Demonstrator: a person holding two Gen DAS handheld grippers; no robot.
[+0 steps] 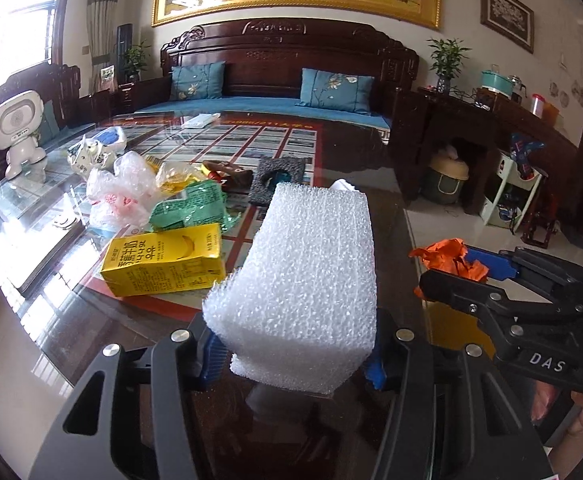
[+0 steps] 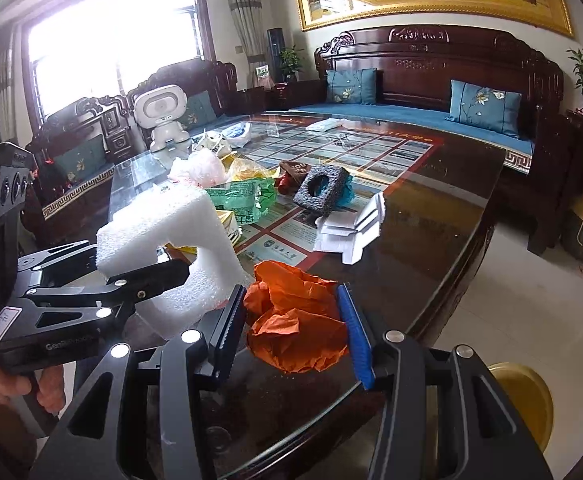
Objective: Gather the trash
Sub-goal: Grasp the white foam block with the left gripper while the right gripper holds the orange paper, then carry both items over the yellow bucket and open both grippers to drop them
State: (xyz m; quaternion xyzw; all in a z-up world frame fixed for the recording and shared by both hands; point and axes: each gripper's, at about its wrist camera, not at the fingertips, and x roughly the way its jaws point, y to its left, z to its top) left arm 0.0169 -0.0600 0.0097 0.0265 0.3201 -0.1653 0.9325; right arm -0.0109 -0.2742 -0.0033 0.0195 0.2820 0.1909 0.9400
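Note:
My left gripper (image 1: 291, 360) is shut on a bent block of white packing foam (image 1: 307, 276), held above the glass table; the same foam (image 2: 171, 236) shows at the left of the right wrist view. My right gripper (image 2: 295, 320) is shut on a crumpled orange wrapper (image 2: 291, 320), also seen at the right of the left wrist view as the orange wrapper (image 1: 451, 260). More trash lies on the table: a yellow drink carton (image 1: 163, 264), a green wrapper (image 1: 191, 208), clear plastic bags (image 1: 119, 192), a black foam piece with a hole (image 2: 323, 188) and folded white paper (image 2: 355, 228).
A white toy robot (image 1: 19, 132) and a ceramic figure (image 1: 87, 156) stand at the table's far left. A dark wooden sofa with blue cushions (image 1: 291, 80) lines the back wall. A lidded bin (image 1: 447, 180) sits on the tiled floor right of the table edge (image 2: 471, 248). A gold round object (image 2: 523, 400) is at lower right.

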